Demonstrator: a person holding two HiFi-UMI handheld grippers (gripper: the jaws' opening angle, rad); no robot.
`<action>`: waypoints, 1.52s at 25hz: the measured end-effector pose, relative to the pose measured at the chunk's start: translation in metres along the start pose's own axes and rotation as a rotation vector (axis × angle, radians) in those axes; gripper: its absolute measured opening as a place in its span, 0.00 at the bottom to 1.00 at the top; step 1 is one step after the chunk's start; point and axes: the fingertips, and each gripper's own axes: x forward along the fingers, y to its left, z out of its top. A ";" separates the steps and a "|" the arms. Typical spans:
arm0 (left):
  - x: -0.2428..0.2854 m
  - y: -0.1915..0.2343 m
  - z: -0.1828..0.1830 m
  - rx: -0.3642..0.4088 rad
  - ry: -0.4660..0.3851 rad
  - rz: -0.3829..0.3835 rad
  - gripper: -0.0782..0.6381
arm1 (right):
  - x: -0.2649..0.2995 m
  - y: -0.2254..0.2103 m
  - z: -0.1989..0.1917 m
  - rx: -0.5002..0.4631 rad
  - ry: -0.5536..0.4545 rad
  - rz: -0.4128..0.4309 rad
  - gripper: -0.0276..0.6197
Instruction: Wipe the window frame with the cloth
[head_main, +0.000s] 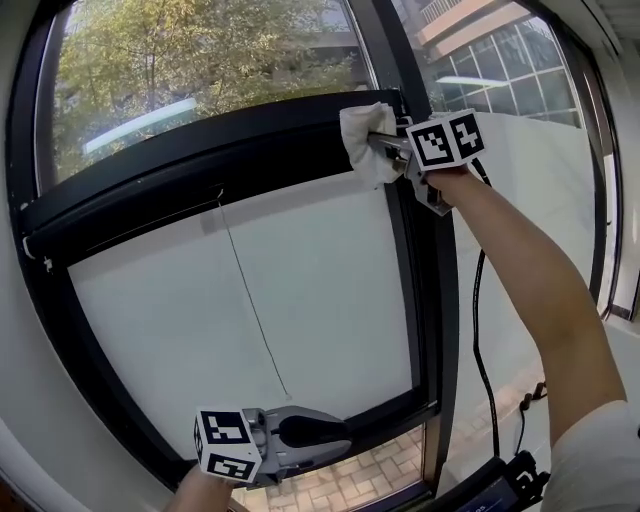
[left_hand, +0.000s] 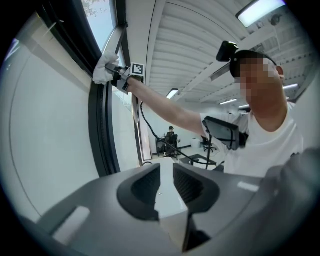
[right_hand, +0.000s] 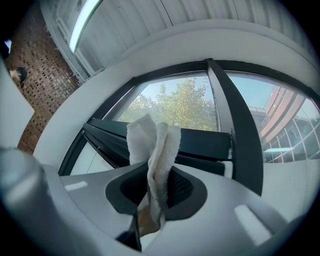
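Note:
A white cloth (head_main: 360, 140) is pinched in my right gripper (head_main: 386, 144), which is shut on it. The cloth presses against the black window frame (head_main: 200, 170) where the horizontal bar meets the upright post (head_main: 440, 300). In the right gripper view the cloth (right_hand: 152, 145) stands up folded between the jaws of my right gripper (right_hand: 157, 186), with the frame's bar (right_hand: 200, 142) just beyond. My left gripper (head_main: 342, 440) hangs low by the bottom of the frame, shut and holding nothing. Past my left gripper (left_hand: 166, 187) in its own view, the cloth (left_hand: 104, 69) shows high on the frame (left_hand: 100, 130).
A thin pull cord (head_main: 250, 300) hangs over the white pane below the bar. A black cable (head_main: 478, 330) drops from my right arm beside the post to a device (head_main: 500, 490) at the bottom right. Trees and a building lie outside. Office chairs (left_hand: 170, 142) stand far behind.

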 end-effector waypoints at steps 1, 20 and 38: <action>0.005 0.001 0.001 0.002 0.002 -0.002 0.25 | -0.006 -0.010 -0.002 0.004 0.004 -0.012 0.15; 0.029 0.001 0.001 -0.012 0.027 0.031 0.25 | -0.051 -0.097 -0.017 0.033 0.051 -0.121 0.15; 0.031 -0.010 0.007 -0.004 0.014 0.031 0.25 | -0.059 -0.092 -0.008 0.058 0.041 -0.110 0.15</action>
